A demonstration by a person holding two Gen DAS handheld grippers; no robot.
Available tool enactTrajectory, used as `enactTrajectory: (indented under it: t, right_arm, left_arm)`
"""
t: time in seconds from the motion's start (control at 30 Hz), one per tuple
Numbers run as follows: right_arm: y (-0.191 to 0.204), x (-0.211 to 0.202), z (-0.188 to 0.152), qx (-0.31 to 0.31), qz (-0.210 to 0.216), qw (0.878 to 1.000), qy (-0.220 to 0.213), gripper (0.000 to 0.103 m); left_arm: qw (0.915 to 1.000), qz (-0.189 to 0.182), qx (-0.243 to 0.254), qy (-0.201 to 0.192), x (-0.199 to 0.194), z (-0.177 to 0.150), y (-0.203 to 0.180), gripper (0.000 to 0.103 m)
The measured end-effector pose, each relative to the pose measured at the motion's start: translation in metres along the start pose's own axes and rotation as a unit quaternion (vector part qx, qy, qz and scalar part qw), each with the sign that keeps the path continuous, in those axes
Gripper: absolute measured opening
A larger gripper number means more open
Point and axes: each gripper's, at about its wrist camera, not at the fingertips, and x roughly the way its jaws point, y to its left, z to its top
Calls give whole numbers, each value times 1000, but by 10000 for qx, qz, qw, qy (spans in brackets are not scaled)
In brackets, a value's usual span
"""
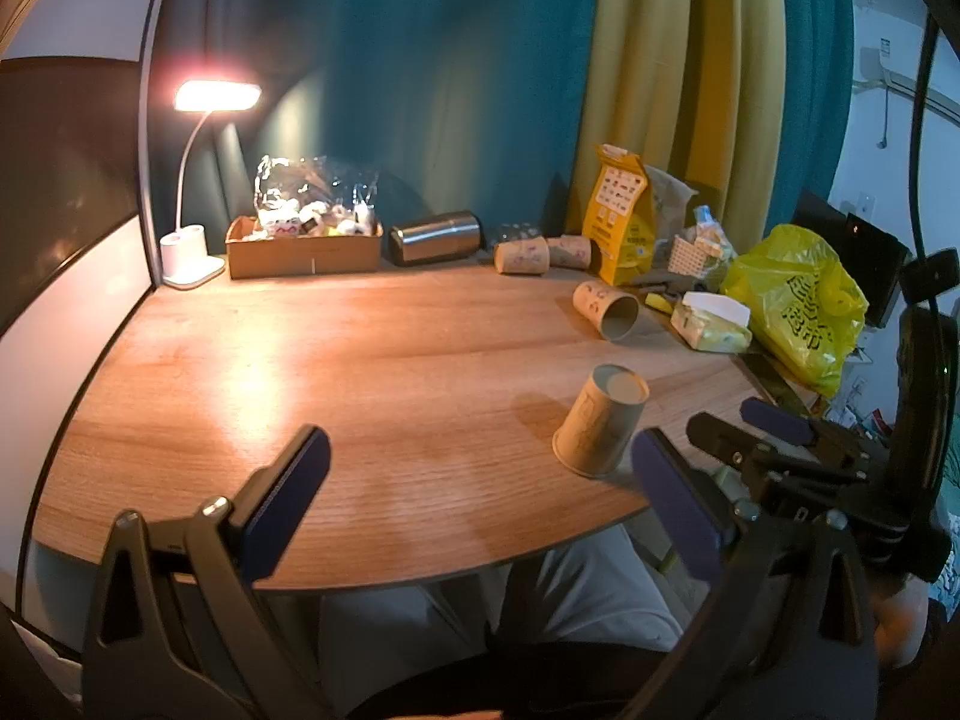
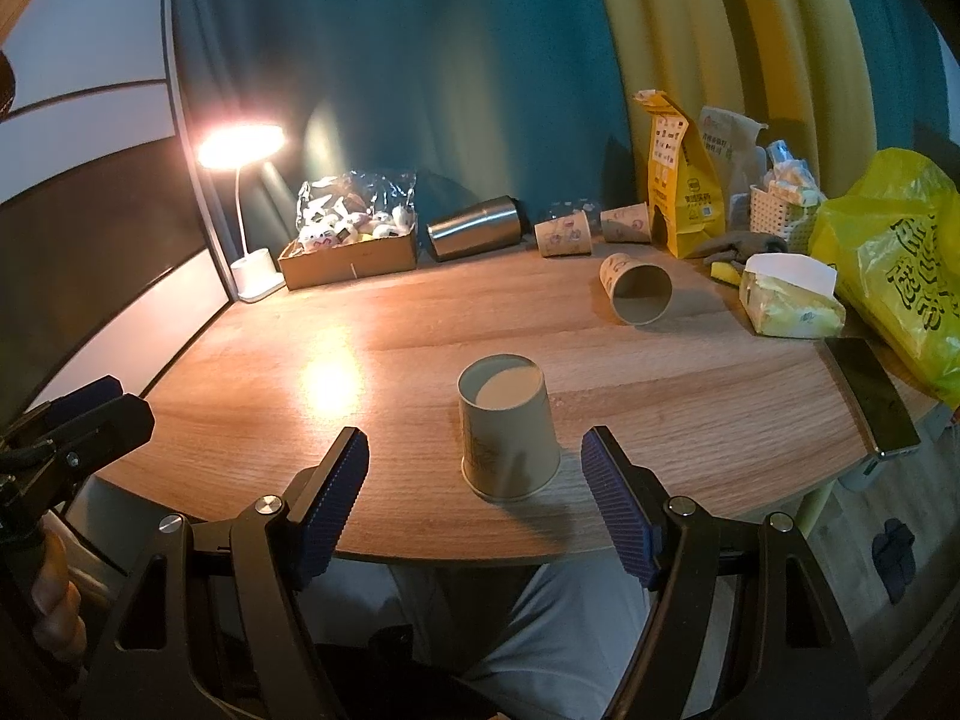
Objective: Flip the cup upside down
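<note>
A tan paper cup [image 2: 507, 429] stands upside down, rim on the wooden table [image 2: 690, 396], near the front edge; it also shows in the left wrist view [image 1: 600, 429]. My right gripper [image 2: 474, 450] is open and empty, just in front of the cup, its fingers apart from it on either side. My left gripper [image 1: 480, 450] is open and empty over the front edge, left of the cup. The right gripper [image 1: 738, 420] shows in the left wrist view, right of the cup.
Another paper cup [image 2: 639, 288] lies on its side further back, and two more [image 2: 564, 233] at the back edge. A steel tumbler [image 2: 474, 228], cardboard box [image 2: 348, 258], lamp [image 2: 240, 147], yellow bags [image 2: 900, 264], tissue pack [image 2: 789, 303] and a phone [image 2: 870, 393] line the back and right.
</note>
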Motion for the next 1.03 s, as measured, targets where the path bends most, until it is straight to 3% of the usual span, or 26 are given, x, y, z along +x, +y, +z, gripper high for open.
enactTrajectory:
  t: [1.03]
  right_arm:
    - [0,8,1,-4,32,10000,93,77]
  left_arm:
    - [10000,50,-75,-13,3,0,4,102]
